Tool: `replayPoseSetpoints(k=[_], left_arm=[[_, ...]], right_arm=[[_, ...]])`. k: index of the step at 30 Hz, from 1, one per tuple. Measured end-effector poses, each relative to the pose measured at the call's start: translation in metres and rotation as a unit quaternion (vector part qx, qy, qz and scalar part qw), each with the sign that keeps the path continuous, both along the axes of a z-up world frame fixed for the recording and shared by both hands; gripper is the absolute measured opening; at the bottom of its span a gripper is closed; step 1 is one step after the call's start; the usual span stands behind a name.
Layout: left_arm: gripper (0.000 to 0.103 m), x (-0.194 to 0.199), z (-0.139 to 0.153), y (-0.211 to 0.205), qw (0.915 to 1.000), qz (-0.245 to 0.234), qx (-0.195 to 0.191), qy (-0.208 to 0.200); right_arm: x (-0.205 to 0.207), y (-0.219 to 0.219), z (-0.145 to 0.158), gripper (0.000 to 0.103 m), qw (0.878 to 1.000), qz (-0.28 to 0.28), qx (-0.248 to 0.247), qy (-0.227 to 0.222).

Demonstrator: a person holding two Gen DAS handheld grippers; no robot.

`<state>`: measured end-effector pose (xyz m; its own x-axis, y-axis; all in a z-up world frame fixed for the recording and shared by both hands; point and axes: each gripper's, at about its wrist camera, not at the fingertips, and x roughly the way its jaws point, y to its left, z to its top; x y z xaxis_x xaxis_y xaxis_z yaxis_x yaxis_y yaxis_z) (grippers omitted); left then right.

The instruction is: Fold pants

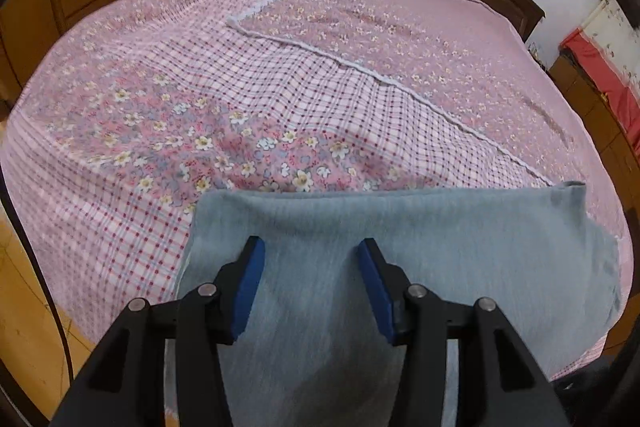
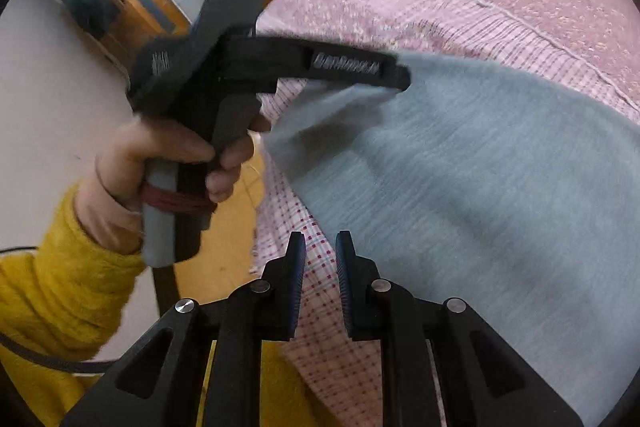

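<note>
Left wrist view shows my left claw (image 1: pixel 311 283) spread wide over the grey pants (image 1: pixel 400 247) and gripping nothing, though in the right wrist view its tip (image 2: pixel 400 77) sits right at a cloth edge. My right claw (image 2: pixel 321 279) is narrowly parted and empty beside the pants (image 2: pixel 480 187), over the bed (image 2: pixel 320 347) near its front edge. I judge the fabric soft, light and limp, so I would pinch corners or hems and expect sagging.
</note>
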<state>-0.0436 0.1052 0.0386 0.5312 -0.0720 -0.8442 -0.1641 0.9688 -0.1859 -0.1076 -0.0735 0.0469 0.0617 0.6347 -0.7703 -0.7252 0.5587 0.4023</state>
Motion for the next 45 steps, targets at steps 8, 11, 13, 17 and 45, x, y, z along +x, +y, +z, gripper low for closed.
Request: replayPoseSetpoints(k=[8, 11, 13, 17, 45], left_arm=[[0.051, -0.041, 0.024, -0.018, 0.9987, -0.014, -0.031, -0.037], [0.051, -0.054, 0.032, -0.032, 0.9974, -0.018, -0.046, -0.052], [0.051, -0.058, 0.035, -0.040, 0.9971, -0.017, -0.050, -0.055], [0.051, -0.066, 0.038, -0.053, 0.9977, -0.009, -0.037, -0.056], [0.060, -0.056, 0.003, -0.052, 0.9988, -0.014, 0.008, -0.047]], right_arm=[[0.042, -0.098, 0.028, 0.024, 0.988, -0.146, -0.012, -0.050], [0.060, -0.134, 0.034, 0.031, 0.977, -0.198, -0.040, -0.072], [0.072, -0.151, 0.039, 0.033, 0.971, -0.218, -0.054, -0.086], [0.093, -0.187, 0.046, 0.039, 0.961, -0.241, -0.077, -0.112], [0.189, -0.213, -0.005, 0.016, 0.968, -0.247, -0.034, -0.002]])
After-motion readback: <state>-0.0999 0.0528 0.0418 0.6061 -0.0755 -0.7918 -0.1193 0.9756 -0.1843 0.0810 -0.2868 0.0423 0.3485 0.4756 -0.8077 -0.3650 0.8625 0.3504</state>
